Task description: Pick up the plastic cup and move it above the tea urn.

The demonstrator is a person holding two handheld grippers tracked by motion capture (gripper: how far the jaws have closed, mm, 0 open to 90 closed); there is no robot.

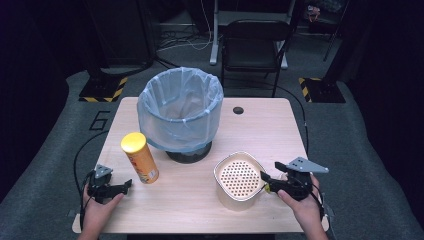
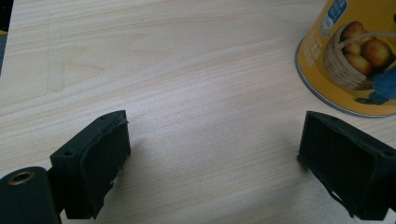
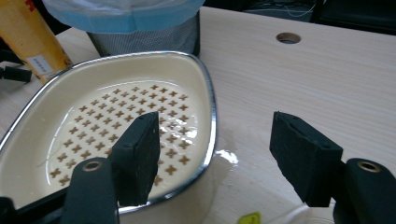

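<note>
1. Clearly, the right gripper (image 1: 263,181) is wide open and grips nothing. In the right gripper view, one jaw hangs over the inside of the cream, chrome-rimmed basket with cross-shaped holes (image 3: 116,116) and the other stands outside its wall. Closing on the thin, glossy rim could let it slip or tip the basket.
2. The left gripper (image 1: 125,186) is equally spread and empty, low over the pale wooden table (image 1: 190,200), with the tall yellow crisp can (image 1: 140,158) just beside one jaw. A sideways nudge could topple the upright can.
3. The mesh bin lined with a blue plastic bag (image 1: 180,107) stands close behind both; a careless lift might snag its liner.
</note>
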